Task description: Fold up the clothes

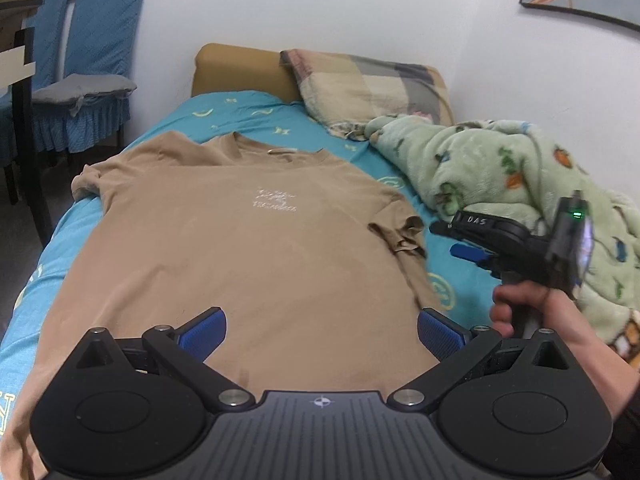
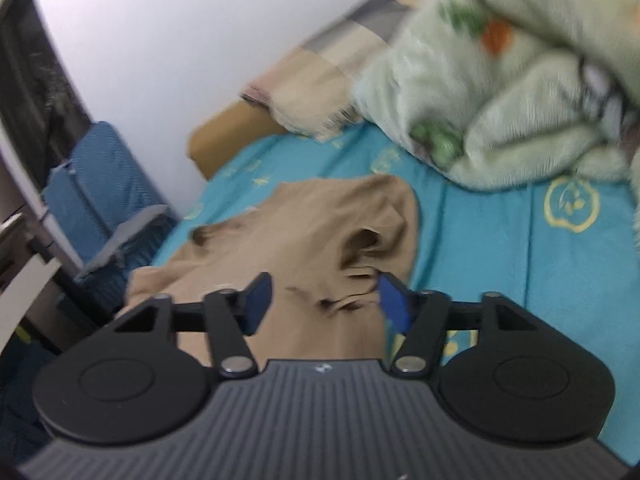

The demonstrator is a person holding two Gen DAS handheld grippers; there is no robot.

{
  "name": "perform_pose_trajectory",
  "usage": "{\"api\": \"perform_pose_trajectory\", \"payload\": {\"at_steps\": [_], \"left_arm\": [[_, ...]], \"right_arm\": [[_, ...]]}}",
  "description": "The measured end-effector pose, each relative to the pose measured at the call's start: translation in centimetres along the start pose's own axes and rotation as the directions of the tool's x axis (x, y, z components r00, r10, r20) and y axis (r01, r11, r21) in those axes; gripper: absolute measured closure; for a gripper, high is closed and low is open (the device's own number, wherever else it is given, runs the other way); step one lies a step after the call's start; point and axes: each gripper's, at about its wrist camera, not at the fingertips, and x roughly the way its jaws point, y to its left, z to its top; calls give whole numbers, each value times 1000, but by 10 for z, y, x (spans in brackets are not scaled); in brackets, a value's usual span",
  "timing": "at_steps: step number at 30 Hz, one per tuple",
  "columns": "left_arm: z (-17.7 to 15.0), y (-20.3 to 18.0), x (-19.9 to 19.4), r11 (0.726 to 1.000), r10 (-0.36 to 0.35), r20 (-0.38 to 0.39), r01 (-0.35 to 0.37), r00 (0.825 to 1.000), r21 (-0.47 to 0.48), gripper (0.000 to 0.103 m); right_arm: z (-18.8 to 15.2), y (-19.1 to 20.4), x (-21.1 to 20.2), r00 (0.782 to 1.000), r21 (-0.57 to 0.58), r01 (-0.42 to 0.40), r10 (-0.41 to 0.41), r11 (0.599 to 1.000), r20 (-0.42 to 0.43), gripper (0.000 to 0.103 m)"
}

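Observation:
A tan T-shirt (image 1: 248, 240) lies flat and face up on the bed, collar toward the far end. Its right sleeve (image 1: 404, 236) is crumpled and bunched. My left gripper (image 1: 322, 332) hovers open over the shirt's near part, with its blue pads wide apart and nothing between them. My right gripper (image 1: 444, 240), held by a bare hand (image 1: 516, 304), points at that sleeve from the right. In the right wrist view the right gripper (image 2: 324, 296) stands open just above the rumpled sleeve (image 2: 372, 248) of the T-shirt (image 2: 312, 216), and its pads do not press the cloth.
A turquoise patterned sheet (image 1: 248, 112) covers the bed. A plaid pillow (image 1: 368, 84) lies at the head, and a heaped green fleece blanket (image 1: 500, 168) fills the right side. Blue-covered chairs (image 1: 96, 60) and a dark table (image 1: 20, 80) stand to the left of the bed.

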Motion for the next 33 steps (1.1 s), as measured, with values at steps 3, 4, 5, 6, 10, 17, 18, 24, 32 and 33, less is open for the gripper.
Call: {"api": "perform_pose_trajectory", "payload": {"at_steps": [3, 4, 5, 6, 10, 17, 18, 24, 32, 33], "left_arm": [[1, 6, 19, 1000, 3, -22, -3, 1000, -18, 0], [1, 8, 25, 1000, 3, -29, -4, 1000, -24, 0], [2, 10, 31, 1000, 4, -35, -5, 999, -28, 0], [2, 11, 36, 1000, 5, -41, -6, 999, -29, 0], [0, 15, 54, 1000, 17, -61, -17, 998, -6, 0], [-6, 18, 78, 999, 33, -115, -31, 993, 24, 0], [-6, 18, 80, 999, 34, -118, -30, 992, 29, 0], [-9, 16, 80, 998, 31, -113, -25, 993, 51, 0], [-9, 14, 82, 998, 37, -110, -31, 993, 62, 0], [-8, 14, 83, 997, 39, -113, -32, 993, 64, 0]], "right_arm": [[2, -26, 39, 1000, 106, 13, -11, 994, -19, 54], [3, -32, 50, 1000, 137, 4, -2, 991, -19, 54], [4, -36, 59, 1000, 155, -1, 4, 988, -19, 54], [4, -37, 69, 1000, 158, -2, 5, 987, -20, 54], [11, -30, 103, 999, 66, -7, 10, 998, -38, 54], [33, -28, 116, 1000, 0, 9, -9, 1000, 20, 96], [39, -28, 112, 999, -4, 15, -15, 1000, 50, 97], [100, -28, 59, 941, 5, 58, -57, 998, 333, 97], [143, -66, 50, 936, 30, 105, -109, 994, 334, 95], [140, -74, 53, 940, 48, 98, -108, 994, 322, 96]]}}
